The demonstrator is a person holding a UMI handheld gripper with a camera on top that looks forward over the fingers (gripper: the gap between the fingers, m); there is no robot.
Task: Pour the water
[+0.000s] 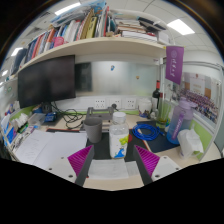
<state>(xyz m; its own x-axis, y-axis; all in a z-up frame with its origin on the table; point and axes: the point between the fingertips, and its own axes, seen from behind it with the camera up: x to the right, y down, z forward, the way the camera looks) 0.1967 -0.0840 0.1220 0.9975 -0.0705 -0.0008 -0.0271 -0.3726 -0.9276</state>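
A white container with a blue print [119, 138] stands on the desk just ahead of my fingers, roughly centred on the gap between them. To its left, a little farther back, is a grey cup [93, 128]. My gripper [114, 162] is open, and its magenta pads [80, 158] are spread wide over a sheet of white paper [112, 170]. Nothing is held between them. I cannot see any water inside either vessel.
A dark monitor [47, 80] is at the back left under a shelf of books [75, 30]. A blue cable coil [148, 131], a clear bottle [180, 118] and a white roll [190, 142] lie to the right. Papers [45, 148] cover the left.
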